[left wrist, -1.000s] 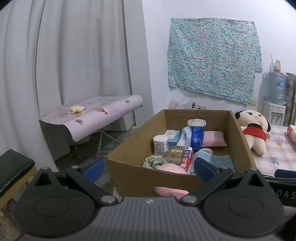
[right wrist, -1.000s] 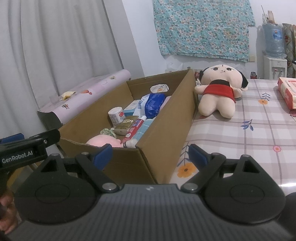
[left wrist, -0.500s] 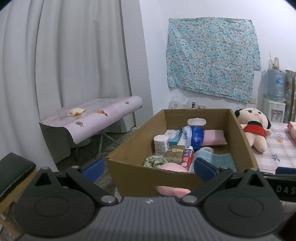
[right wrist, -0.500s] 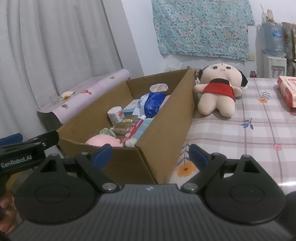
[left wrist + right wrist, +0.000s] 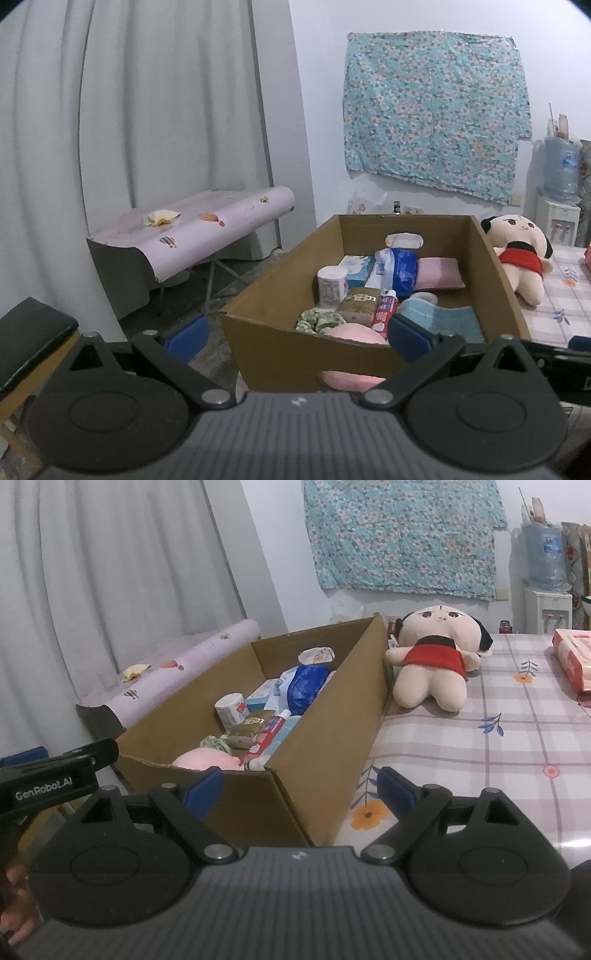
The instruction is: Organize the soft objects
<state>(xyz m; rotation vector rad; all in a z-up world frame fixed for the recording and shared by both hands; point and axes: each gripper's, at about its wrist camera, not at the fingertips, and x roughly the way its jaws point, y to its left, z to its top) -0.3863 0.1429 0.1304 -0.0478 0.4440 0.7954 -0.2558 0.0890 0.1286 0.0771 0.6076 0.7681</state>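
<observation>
An open cardboard box [image 5: 280,343] stands at the table's left end. It holds a pink cushion [image 5: 439,273], a rounded pink soft thing [image 5: 351,334], a green scrunchie [image 5: 319,321], a blue checked cloth [image 5: 443,321], and toothpaste, packs and a paper roll. A plush doll [image 5: 436,664] in a red dress lies on the checked tablecloth just right of the box [image 5: 325,746]. My left gripper [image 5: 297,336] hangs open before the box's near wall. My right gripper [image 5: 301,790] is open over the box's near right corner. Neither holds anything.
A side table under a pink cover [image 5: 207,229] stands left by the curtain, and a dark-cushioned stool [image 5: 33,332] is nearer. A red and white pack [image 5: 574,661] lies at the table's far right. A water dispenser [image 5: 559,177] stands against the back wall.
</observation>
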